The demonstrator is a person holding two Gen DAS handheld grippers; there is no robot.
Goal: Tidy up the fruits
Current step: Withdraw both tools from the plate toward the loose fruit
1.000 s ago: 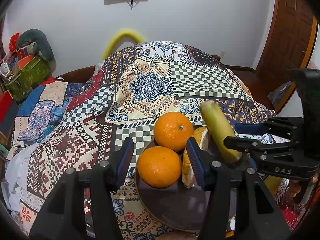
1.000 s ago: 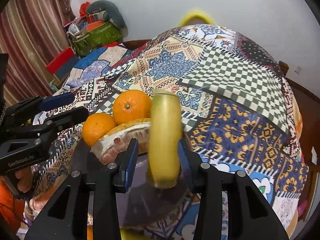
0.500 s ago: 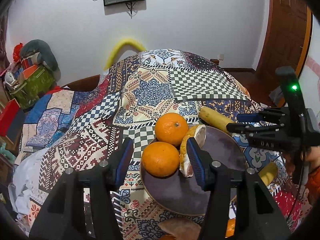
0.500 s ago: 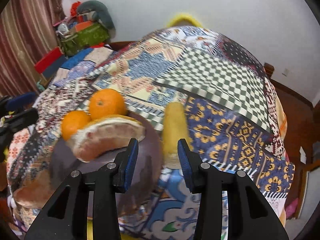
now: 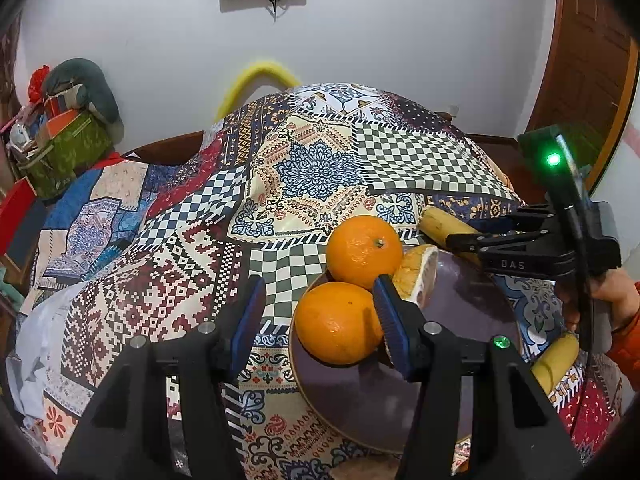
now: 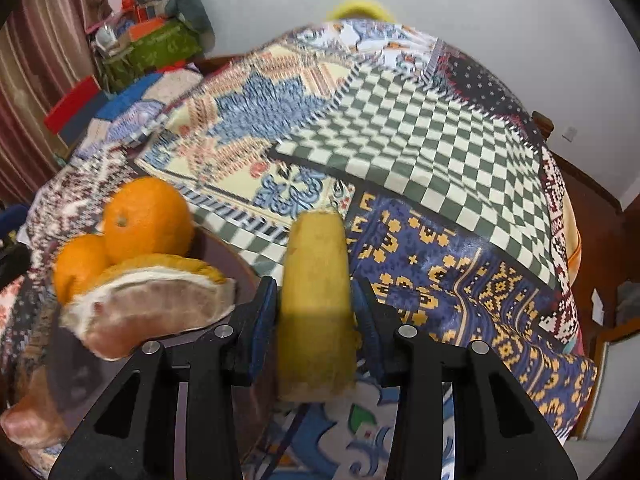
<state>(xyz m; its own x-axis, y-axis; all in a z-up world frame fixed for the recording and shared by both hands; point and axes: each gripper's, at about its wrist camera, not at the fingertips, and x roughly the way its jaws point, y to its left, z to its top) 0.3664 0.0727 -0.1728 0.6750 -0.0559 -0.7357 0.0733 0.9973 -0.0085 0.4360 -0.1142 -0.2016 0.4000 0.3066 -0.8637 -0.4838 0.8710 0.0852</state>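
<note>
**Ana:** Left wrist view first, starting at the left edge. What do you see?

**Ben:** A heap of bags and boxes in the upper left corner, then the patchwork cloth across the middle. Low in the frame, the left gripper stands partly open with nothing between its fingers; only cloth and the edge of the near orange show in the gap.

**Ana:** And the fruit?

**Ben:** Two oranges sit on the dark purple plate, the far orange touching the near one. A pomelo wedge leans just right of them. Further right, the right gripper reaches in from the edge, its tips on a banana piece beyond the plate's rim. A whole banana lies at the lower right beside an orange sleeve.

**Ana:** Right wrist view now?

**Ben:** It's blurred. Lower left, the plate holds the two oranges and the pomelo wedge. At centre, the banana piece stands between the right gripper's blue pads. Its jaws have just been closing, and both pads touch the peel, so it grips the piece. The piece is over the cloth, just right of the plate.
</note>
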